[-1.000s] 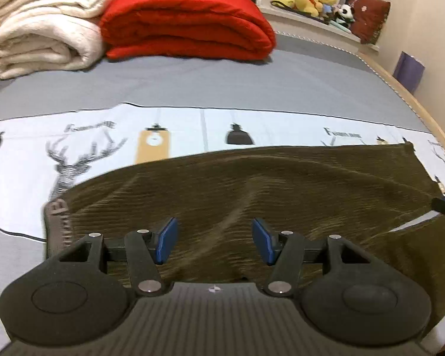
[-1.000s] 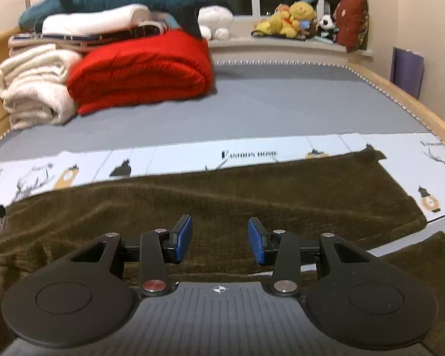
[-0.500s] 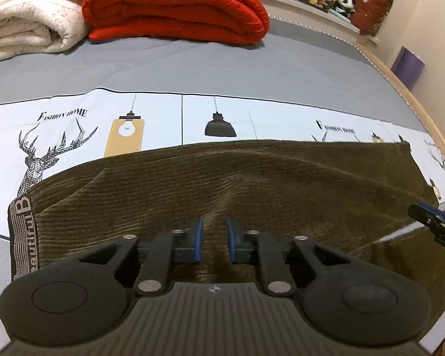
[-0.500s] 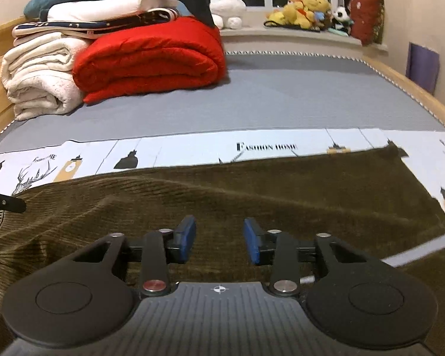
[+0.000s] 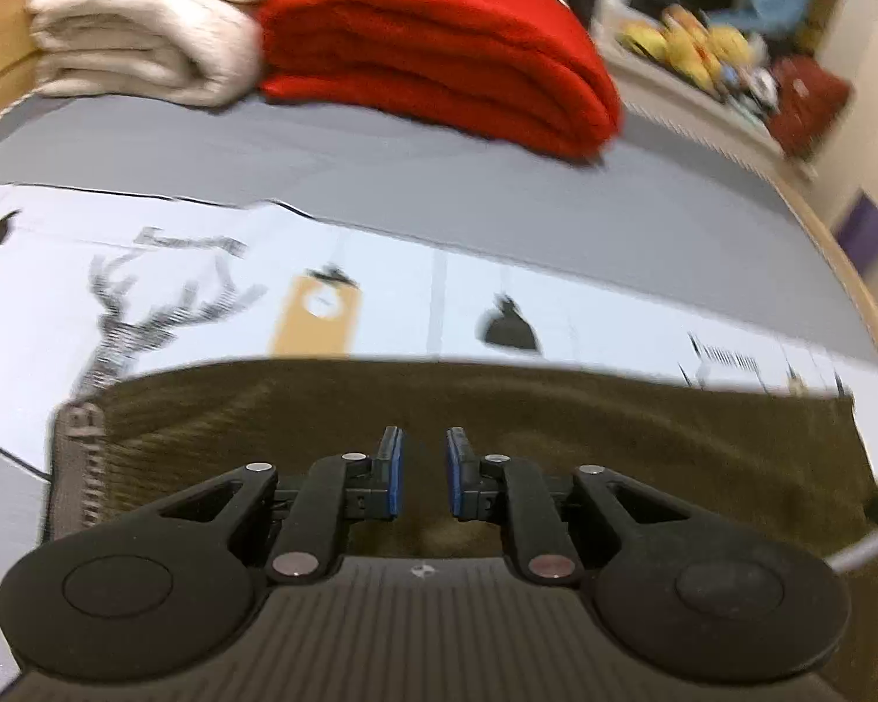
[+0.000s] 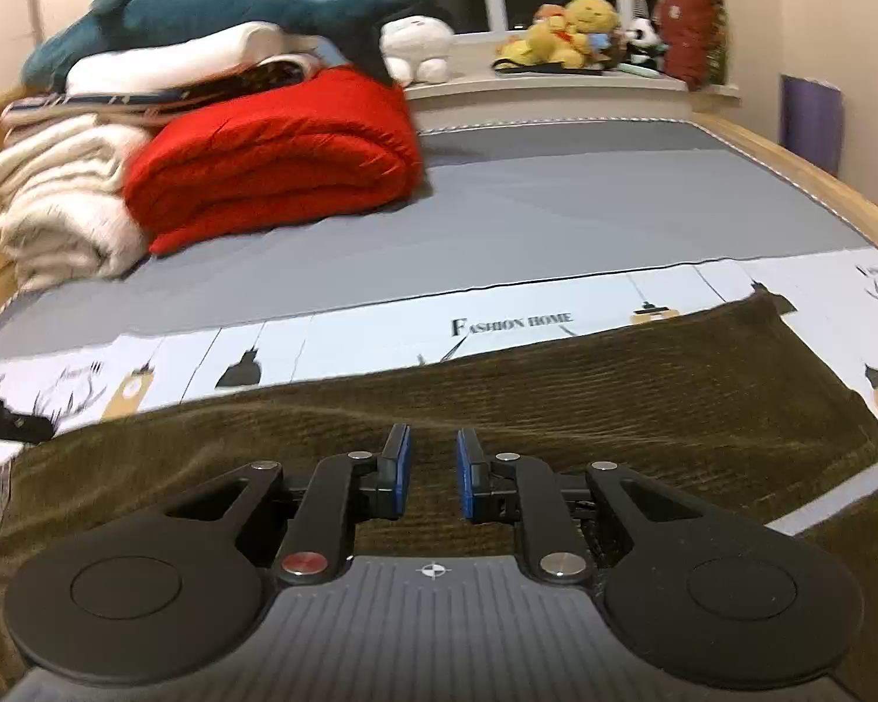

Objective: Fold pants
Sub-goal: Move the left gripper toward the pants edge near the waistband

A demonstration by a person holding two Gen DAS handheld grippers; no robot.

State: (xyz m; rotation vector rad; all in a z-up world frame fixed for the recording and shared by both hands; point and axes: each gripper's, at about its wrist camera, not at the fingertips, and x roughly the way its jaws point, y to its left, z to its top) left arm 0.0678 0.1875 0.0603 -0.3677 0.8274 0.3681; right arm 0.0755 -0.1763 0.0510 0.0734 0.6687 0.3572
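Observation:
Olive-brown corduroy pants [image 5: 614,439] lie flat across the bed, with the grey lettered waistband [image 5: 79,468] at the left. My left gripper [image 5: 424,468] sits low over their near part. Its jaws are easing open but stand only a narrow gap apart, and its blue pads still seem to pinch a ridge of corduroy. In the right wrist view the pants [image 6: 614,398] spread under my right gripper [image 6: 433,468]. Its jaws are closing, with flat fabric showing through the gap and nothing pressed. The pants' near edge is hidden under both grippers.
A folded red quilt [image 6: 263,175] and white blankets [image 6: 58,216] are stacked at the bed's far left. Plush toys [image 6: 568,29] line the window ledge. The wooden bed rim [image 6: 819,187] runs along the right. A printed white sheet [image 6: 497,327] lies beyond the pants.
The left jaws went from wide apart to a narrow gap. The right jaws narrowed step by step. The left view has shifted and blurred, with the pants' far edge now lower in it.

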